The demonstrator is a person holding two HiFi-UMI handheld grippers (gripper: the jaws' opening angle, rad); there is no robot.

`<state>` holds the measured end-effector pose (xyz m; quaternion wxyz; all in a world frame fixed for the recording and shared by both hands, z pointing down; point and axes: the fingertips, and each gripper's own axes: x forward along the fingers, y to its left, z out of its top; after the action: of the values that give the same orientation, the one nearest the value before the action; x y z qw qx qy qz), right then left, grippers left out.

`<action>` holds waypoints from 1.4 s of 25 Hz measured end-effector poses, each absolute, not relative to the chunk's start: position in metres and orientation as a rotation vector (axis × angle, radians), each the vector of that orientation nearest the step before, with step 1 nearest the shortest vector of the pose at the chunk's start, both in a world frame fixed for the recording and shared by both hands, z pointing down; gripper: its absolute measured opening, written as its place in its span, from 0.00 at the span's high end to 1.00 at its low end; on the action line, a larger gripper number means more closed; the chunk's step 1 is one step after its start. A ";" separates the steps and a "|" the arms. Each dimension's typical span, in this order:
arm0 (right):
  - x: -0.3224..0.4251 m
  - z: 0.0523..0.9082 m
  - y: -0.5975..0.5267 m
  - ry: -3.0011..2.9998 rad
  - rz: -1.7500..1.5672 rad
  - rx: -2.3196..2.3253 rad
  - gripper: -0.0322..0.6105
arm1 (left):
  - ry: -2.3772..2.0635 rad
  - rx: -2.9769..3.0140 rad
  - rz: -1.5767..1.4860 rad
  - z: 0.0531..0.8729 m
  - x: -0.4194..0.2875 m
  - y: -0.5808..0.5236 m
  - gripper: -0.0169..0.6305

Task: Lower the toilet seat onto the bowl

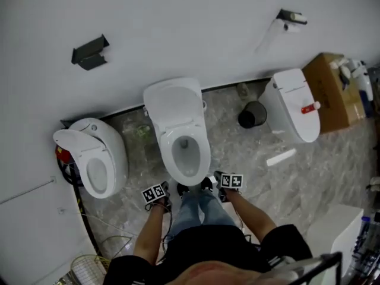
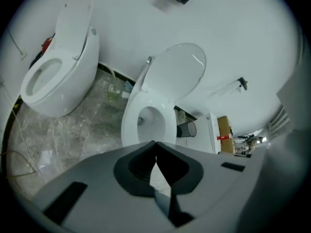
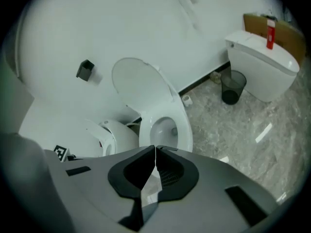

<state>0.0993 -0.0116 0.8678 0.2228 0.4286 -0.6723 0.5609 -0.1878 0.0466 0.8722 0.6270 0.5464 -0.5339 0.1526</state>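
A: At your far left stands a glossy, egg-shaped white toilet [image 1: 113, 159] with its flap lifted, on the grey, veined stone floor [image 1: 309, 177].

B: Above it a black angular bracket [image 1: 90, 52] juts from the plain white wall [image 1: 196, 28]. Your left gripper [image 2: 154, 142] has its matte dark fingers pressed together, holding nothing.

A: Straight ahead of you is the toilet seat [image 1: 174, 103], a smooth oval slab, raised and leaning back against the wall. I cannot tell seat from lid in that slab.

B: Below it the rounded bowl [image 1: 203, 159] lies open, shiny white. Both of your grippers sit near its front edge, not touching it.

A: Your right gripper [image 3: 155, 147] is the same: fingers shut tip to tip, empty.

B: Further right you have a round black bin [image 1: 252, 114], then a boxy white toilet [image 1: 291, 100] with its lid down and a red item [image 1: 310, 107] on top. A brown cardboard box [image 1: 332, 94] stands just beside it.
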 end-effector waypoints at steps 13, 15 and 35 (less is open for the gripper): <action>0.071 0.581 -0.110 -2.511 0.632 1.321 0.92 | -1.538 1.854 0.199 0.614 -0.172 -0.055 0.96; 0.072 0.538 -0.107 -2.563 0.538 1.371 0.92 | -1.614 1.932 0.171 0.569 -0.171 -0.056 0.96; 0.085 0.346 -0.082 -2.741 -0.093 1.680 0.92 | -2.081 2.266 -0.075 0.352 -0.183 -0.032 0.96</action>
<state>0.0848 -0.0818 0.3459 -0.0372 0.5220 -0.8517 -0.0289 -0.1830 -0.0318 0.3522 0.0321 0.7358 -0.6760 -0.0245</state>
